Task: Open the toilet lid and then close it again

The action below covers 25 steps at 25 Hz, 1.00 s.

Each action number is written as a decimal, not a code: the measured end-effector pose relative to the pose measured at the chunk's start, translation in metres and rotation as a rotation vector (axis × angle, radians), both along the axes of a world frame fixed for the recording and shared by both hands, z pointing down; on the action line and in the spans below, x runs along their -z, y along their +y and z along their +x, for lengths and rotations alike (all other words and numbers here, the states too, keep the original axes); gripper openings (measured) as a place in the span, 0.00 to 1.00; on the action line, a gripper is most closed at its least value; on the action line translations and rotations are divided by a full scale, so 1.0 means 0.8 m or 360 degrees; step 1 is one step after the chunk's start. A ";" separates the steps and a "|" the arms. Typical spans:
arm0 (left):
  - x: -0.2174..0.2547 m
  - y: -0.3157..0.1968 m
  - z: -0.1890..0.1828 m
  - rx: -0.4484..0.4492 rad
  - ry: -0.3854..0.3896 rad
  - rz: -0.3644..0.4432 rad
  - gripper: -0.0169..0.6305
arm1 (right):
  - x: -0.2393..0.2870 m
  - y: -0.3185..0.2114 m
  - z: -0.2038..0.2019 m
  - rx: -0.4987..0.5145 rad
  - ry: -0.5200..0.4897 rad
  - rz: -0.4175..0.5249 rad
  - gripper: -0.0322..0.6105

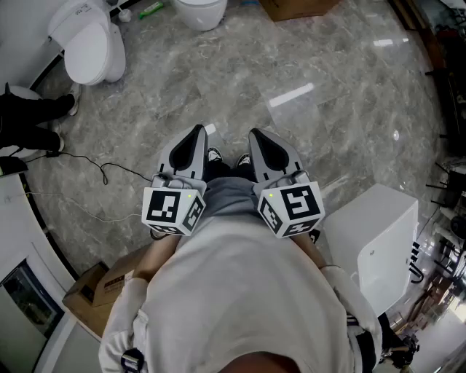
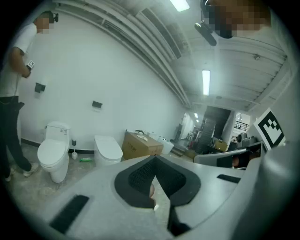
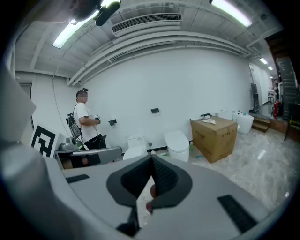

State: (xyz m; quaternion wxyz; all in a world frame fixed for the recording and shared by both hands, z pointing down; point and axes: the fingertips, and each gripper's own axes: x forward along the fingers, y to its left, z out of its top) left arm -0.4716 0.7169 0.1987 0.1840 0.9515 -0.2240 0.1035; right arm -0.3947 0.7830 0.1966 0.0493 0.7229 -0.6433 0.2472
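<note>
The white toilet (image 1: 91, 44) stands far off at the top left of the head view, against the wall, with its lid down. It also shows small in the left gripper view, toilet (image 2: 54, 157), and in the right gripper view, toilet (image 3: 136, 146). Both grippers are held close to the person's body, side by side, pointing forward over the floor and well short of the toilet. My left gripper (image 1: 198, 131) is shut with nothing in it, its jaws meeting at the tip (image 2: 154, 159). My right gripper (image 1: 255, 133) is likewise shut and empty (image 3: 151, 157).
A second white toilet (image 1: 200, 11) and a cardboard box (image 1: 295, 7) stand beyond it. A white cabinet (image 1: 378, 244) is at the right, another cardboard box (image 1: 102, 288) at the lower left. A person (image 1: 29, 120) stands near the toilet; a thin cable (image 1: 109, 171) crosses the marble floor.
</note>
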 end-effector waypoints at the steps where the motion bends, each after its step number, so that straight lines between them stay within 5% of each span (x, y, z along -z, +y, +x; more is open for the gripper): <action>1: 0.000 -0.002 -0.001 0.0000 0.0002 0.0003 0.03 | 0.000 -0.003 -0.002 0.0005 0.0004 0.0002 0.06; 13: -0.016 -0.031 -0.019 -0.0032 -0.0041 -0.0023 0.03 | -0.001 -0.021 0.001 -0.0096 -0.0028 0.0032 0.06; 18: -0.022 -0.029 -0.006 -0.0099 0.0007 -0.0164 0.03 | 0.003 -0.013 0.027 -0.0152 -0.0076 0.0044 0.06; 25: -0.035 -0.058 0.016 -0.0090 -0.0008 -0.0143 0.03 | -0.015 -0.044 0.042 -0.0115 -0.0070 0.0013 0.06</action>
